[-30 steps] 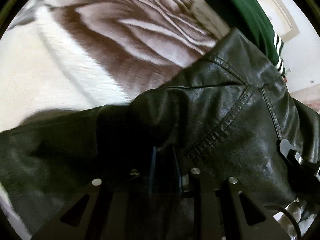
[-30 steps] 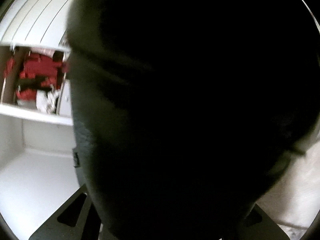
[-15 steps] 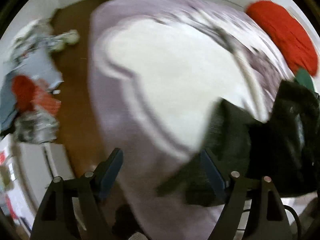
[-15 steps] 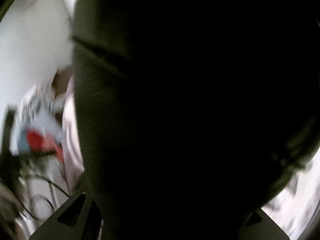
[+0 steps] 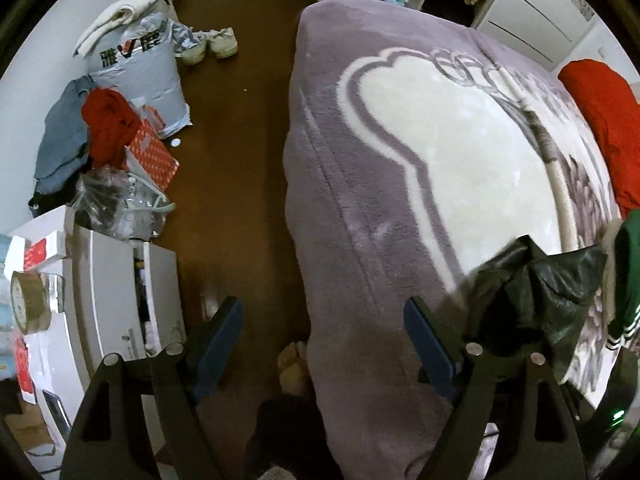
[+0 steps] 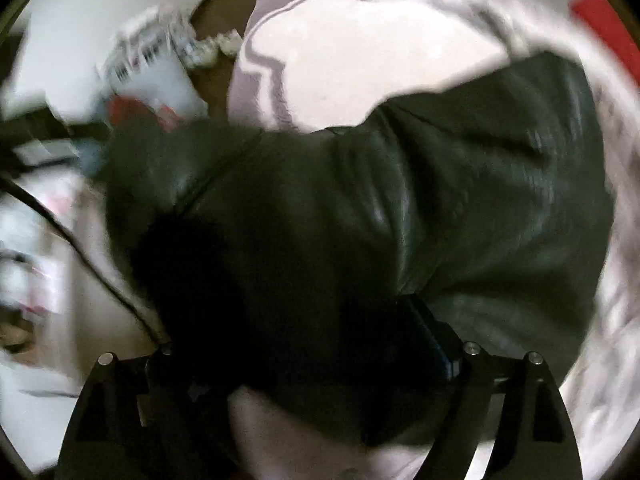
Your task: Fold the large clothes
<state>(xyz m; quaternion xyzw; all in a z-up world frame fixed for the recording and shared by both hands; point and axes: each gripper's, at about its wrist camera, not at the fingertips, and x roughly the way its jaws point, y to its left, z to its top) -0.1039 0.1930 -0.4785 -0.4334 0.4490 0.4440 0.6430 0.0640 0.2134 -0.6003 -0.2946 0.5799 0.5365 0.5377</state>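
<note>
A black leather jacket (image 6: 400, 208) fills the middle of the blurred right wrist view, bunched over the lilac and cream blanket (image 6: 360, 56). My right gripper (image 6: 316, 344) has its jaws wide apart with jacket leather draped between them; only the right fingertip (image 6: 428, 332) shows. In the left wrist view the jacket (image 5: 552, 288) lies crumpled at the right edge of the bed. My left gripper (image 5: 324, 332) is open and empty, raised over the bed's left edge, apart from the jacket.
A lilac blanket (image 5: 460, 140) covers the bed. A red garment (image 5: 600, 120) and a green one with white stripes (image 5: 628, 272) lie at the right. Brown floor (image 5: 240, 140), a bag and clothes pile (image 5: 120, 100), shoes (image 5: 208, 44) and a white cabinet (image 5: 120, 292) are at the left.
My left gripper let go of the jacket, opened and pulled back and up over the bed edge. The right gripper drew back from the jacket, whose leather now shows on the blanket.
</note>
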